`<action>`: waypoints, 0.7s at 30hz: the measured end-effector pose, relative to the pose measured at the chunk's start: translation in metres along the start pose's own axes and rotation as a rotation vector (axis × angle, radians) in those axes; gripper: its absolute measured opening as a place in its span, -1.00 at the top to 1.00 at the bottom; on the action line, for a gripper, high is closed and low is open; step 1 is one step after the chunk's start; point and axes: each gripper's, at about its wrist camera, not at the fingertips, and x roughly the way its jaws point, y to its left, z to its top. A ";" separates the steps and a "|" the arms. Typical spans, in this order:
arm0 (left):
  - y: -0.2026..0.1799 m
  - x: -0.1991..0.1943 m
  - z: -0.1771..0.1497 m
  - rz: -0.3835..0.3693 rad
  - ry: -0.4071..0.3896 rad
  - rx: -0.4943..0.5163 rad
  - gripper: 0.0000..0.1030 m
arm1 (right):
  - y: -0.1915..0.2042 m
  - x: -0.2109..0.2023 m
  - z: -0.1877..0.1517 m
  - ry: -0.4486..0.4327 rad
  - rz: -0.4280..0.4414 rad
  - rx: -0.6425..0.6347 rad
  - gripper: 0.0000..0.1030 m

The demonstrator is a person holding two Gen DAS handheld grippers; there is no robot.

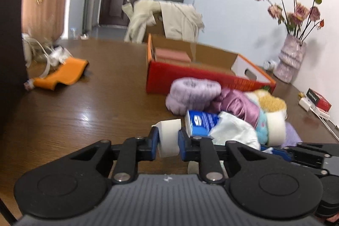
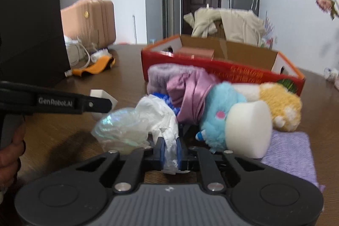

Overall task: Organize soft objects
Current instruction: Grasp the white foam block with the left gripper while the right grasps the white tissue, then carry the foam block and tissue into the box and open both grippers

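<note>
Left gripper (image 1: pixel 168 139): blue-padded jaws clamped on a small white foam block (image 1: pixel 169 137), held just above the dark brown wooden table (image 1: pixel 84 109).

Right gripper (image 2: pixel 170 151): jaws pinched tight on a crumpled white plastic bag (image 2: pixel 156 120) at the near edge of the heap.

Heap of soft items, right of table centre, touching one another: fluffy lilac roll (image 1: pixel 192 94); shiny purple satin cloth (image 1: pixel 239 103); pale blue plush toy (image 2: pixel 220 115); yellow-and-cream plush toy (image 2: pixel 281 105); thick white foam cylinder (image 2: pixel 250 130), resting partly on a flat lilac knitted cloth (image 2: pixel 290 156); blue-and-white packet (image 1: pixel 203 120), half under the bag.

Red cardboard box with orange-edged flaps (image 1: pixel 190 75): open-topped, directly behind the heap, its front wall touching the lilac roll.

Open room: broad bare tabletop left of the heap and box, up to an orange cloth (image 1: pixel 61 73) and a black paper bag (image 2: pixel 31 31) near the left edge.

Right table edge: pink textured vase of dried roses (image 1: pixel 290 60) against the wall.
</note>
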 end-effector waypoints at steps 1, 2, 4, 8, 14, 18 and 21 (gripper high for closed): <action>-0.002 -0.009 0.001 0.009 -0.019 0.009 0.61 | 0.000 -0.005 0.001 -0.014 -0.004 -0.003 0.79; -0.004 -0.017 0.002 0.014 -0.032 0.014 0.61 | 0.001 -0.015 0.001 -0.034 -0.005 -0.006 0.79; -0.009 -0.034 0.003 0.015 -0.059 0.022 0.60 | 0.001 -0.032 0.000 -0.068 -0.007 -0.004 0.79; -0.021 -0.066 0.003 0.011 -0.108 0.036 0.60 | -0.003 -0.068 -0.003 -0.127 -0.012 0.015 0.79; -0.043 -0.099 0.008 0.000 -0.171 0.064 0.60 | -0.012 -0.114 -0.005 -0.201 -0.022 0.028 0.79; -0.056 -0.100 0.023 -0.024 -0.189 0.082 0.60 | -0.025 -0.133 0.002 -0.240 -0.042 0.024 0.79; -0.065 -0.089 0.046 -0.051 -0.199 0.095 0.60 | -0.041 -0.140 0.015 -0.265 -0.063 0.020 0.79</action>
